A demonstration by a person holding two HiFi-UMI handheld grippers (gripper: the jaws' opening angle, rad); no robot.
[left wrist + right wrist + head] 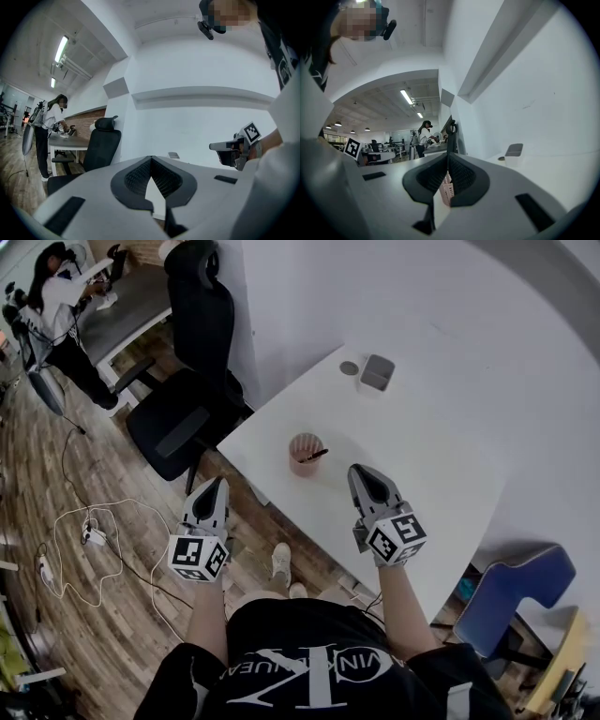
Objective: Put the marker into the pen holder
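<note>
At the left of the head view, the left gripper hangs over the wooden floor, just off the edge of the white table. Its own view shows its jaws brought together at the tips with nothing between them.

Right of it, near the table's front edge, stands the pink pen holder. The dark marker already sits in it, leaning over the rim toward the right.

Further right, the right gripper hovers above the table, near the holder but apart from it. Its jaws are also pressed together and empty; the holder's pink lattice only shows behind them in the right gripper view.

As I read it, the task looks finished: the marker is in the holder and neither tool grips anything. All that seems left is to draw the hands away.

Counted:
- 1 marker
- 1 pen holder
- 2 grippers
- 1 small grey box toward the table's far end
- 1 round disc beside the box
- 1 black office chair at the table's left
- 1 blue chair at lower right
</note>
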